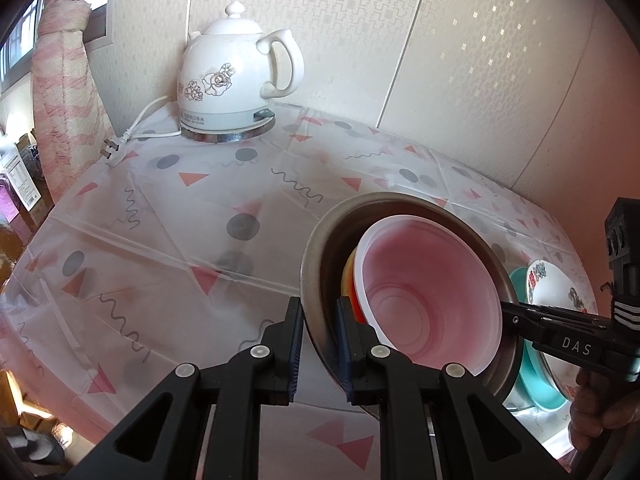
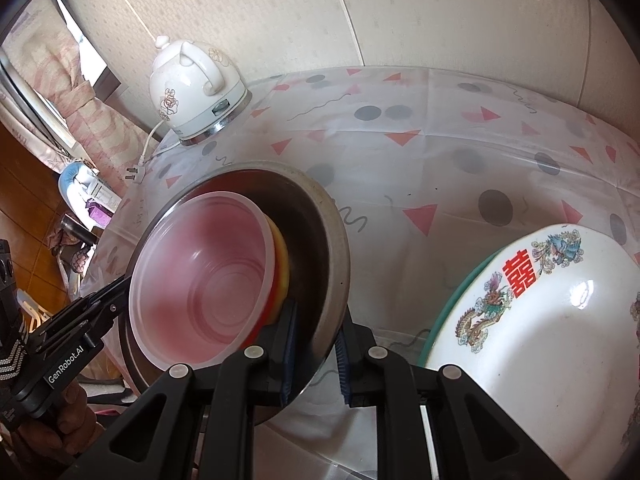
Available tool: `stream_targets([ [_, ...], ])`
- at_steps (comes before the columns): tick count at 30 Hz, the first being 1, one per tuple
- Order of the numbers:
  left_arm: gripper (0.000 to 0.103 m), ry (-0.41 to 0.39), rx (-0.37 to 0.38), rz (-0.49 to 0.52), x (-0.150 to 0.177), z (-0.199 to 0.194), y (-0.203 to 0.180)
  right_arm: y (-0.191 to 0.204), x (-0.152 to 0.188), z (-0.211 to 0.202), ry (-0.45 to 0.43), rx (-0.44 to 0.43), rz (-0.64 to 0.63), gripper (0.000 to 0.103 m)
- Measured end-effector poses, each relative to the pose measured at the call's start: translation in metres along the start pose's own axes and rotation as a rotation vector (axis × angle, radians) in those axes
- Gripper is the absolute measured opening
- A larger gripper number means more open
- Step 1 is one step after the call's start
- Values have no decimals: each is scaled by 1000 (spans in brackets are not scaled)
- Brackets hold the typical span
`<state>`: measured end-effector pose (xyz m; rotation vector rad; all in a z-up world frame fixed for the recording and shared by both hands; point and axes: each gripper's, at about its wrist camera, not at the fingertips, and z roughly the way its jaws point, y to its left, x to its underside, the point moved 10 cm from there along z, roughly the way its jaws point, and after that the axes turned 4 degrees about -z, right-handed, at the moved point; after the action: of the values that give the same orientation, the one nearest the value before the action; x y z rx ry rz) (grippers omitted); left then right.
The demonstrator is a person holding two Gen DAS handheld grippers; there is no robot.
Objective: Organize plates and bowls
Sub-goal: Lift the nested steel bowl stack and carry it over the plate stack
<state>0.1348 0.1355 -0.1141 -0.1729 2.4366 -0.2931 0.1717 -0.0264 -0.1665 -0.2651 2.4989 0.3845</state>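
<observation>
Both hand-held grippers pinched the metal bowl (image 1: 320,252) by opposite rims, the left hand-held gripper (image 1: 319,344) and right hand-held gripper (image 2: 316,354) holding it tilted above the counter (image 1: 160,216), a pink bowl (image 1: 424,284) nested inside.

Each hand-held gripper (image 1: 318,344) is matte black, its angular linkage arms pinned with round silver screws, blue ribbed pads (image 1: 343,332) lining the fingers. One handle reads "DAS", the other "GenRobot.AI".
</observation>
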Motion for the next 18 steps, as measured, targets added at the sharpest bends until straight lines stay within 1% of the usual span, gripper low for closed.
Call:
stream_targets([
  [9, 16, -36, 7, 7, -6, -19, -8, 1, -2, -17, -35, -15, 0, 17],
  [18, 16, -50, 40, 29, -9, -28, -25, -8, -2, -33, -64, -16, 21, 17],
])
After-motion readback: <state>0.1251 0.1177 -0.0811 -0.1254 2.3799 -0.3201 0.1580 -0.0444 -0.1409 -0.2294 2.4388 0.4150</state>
